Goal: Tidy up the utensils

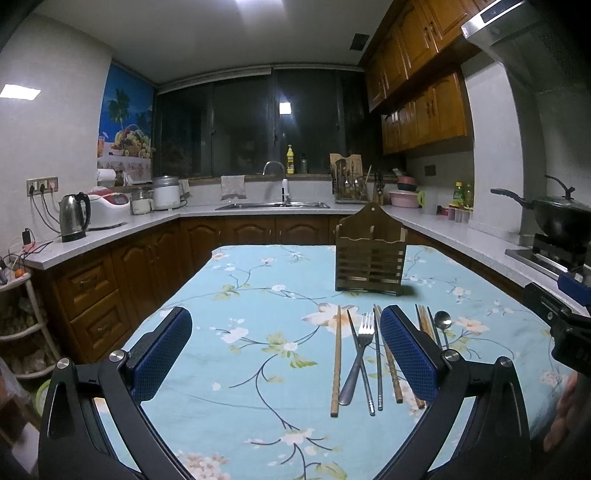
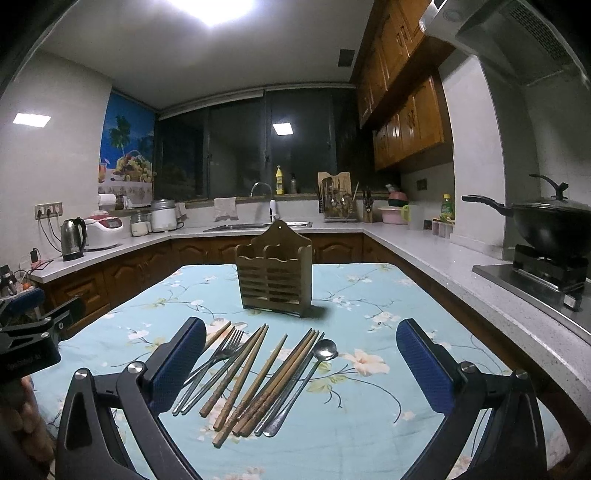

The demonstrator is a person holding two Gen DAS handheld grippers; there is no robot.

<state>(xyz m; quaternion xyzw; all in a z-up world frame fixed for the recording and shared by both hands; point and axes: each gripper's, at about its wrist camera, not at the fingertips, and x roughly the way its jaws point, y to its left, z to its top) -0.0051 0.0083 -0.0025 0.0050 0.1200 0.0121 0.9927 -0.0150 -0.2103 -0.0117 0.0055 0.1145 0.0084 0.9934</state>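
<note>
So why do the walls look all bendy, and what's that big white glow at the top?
Left wrist view: the fisheye lens bends the wall and cupboards near the edges. Right wrist view: the glow is a ceiling light, too bright for the camera; the window mirrors another lamp, and the wooden holder casts a small shadow on the tablecloth.

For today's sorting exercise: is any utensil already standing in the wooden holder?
No. The holder stands with nothing sticking out of it, while the fork, spoon and chopsticks all lie on the tablecloth before it.
</note>
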